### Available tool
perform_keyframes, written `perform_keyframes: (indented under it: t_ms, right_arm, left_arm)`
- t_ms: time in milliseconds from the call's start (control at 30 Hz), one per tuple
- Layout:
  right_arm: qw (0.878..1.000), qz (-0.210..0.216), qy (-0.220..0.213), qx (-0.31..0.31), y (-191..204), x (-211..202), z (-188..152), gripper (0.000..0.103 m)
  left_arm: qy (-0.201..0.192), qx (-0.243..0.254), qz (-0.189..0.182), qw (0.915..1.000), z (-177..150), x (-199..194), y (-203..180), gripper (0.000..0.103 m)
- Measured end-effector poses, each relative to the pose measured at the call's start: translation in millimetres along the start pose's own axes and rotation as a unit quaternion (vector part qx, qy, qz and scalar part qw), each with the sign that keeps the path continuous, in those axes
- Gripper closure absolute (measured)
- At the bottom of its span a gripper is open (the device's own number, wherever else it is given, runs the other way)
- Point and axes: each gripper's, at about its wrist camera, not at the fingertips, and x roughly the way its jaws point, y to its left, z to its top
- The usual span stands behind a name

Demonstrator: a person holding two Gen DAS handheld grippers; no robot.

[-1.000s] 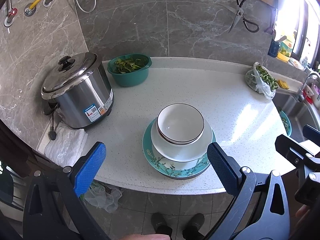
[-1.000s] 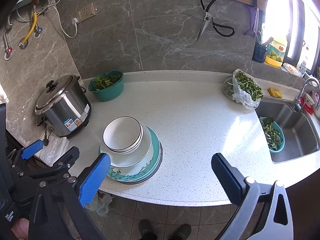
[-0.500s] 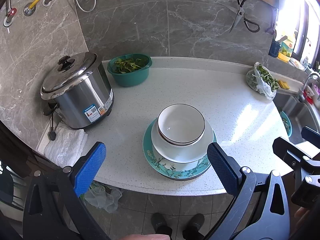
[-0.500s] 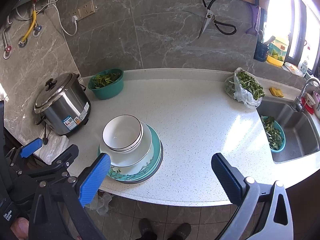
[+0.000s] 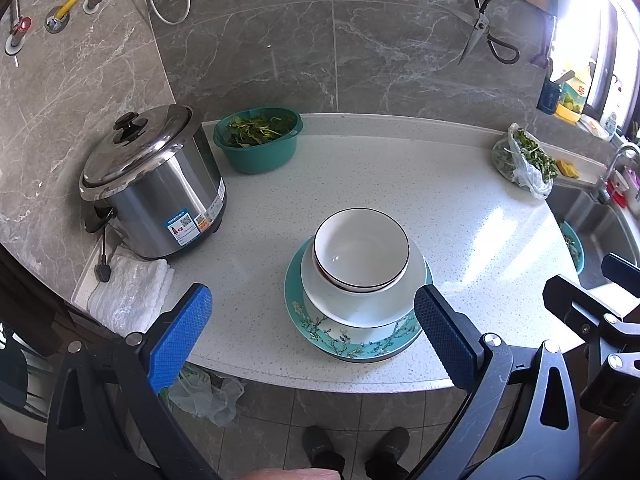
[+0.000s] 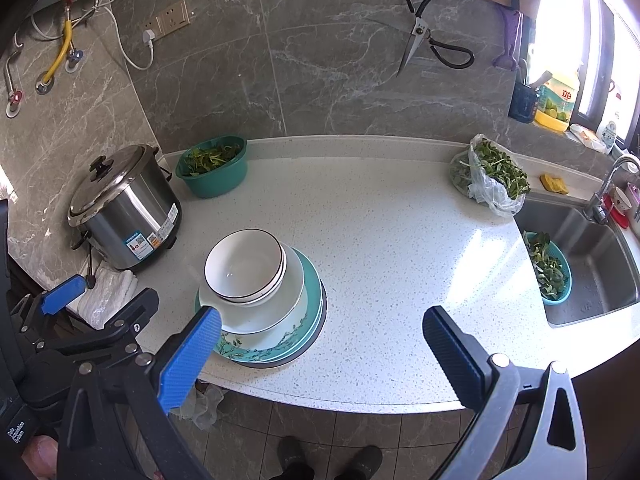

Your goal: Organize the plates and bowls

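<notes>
White speckled countertop [image 5: 400,184], steel rice cooker [image 5: 156,188], green basin [image 5: 258,144], folded towel [image 5: 128,296], bagged greens [image 5: 524,160], teal floral plate [image 5: 348,340].

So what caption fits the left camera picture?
Open left claw hovers before stacked bowls and plates on a speckled counter.

Steel cooker [image 5: 156,184] beside green basin [image 5: 258,144] of leaves.

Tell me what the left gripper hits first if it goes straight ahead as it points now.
Probably the stacked bowls on the plates; left gripper is open, centred on them. Depth is uncertain.
</notes>
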Motion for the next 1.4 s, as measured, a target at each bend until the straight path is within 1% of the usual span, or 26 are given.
perform_keyframes:
  t_ms: [633,1400]
  right_arm:
    - [1.0,0.003,0.003,-0.005,-0.6,3.9,2.6,0.0]
    - [1.0,0.006,0.006,-0.007,0.4,4.8,0.8,0.0]
  left_arm:
    - [-0.001,0.004,0.002,1.0,3.4,7.9,4.8,0.0]
    - [0.0,0.007,0.003,1.0,2.5,8.4,7.3,0.0]
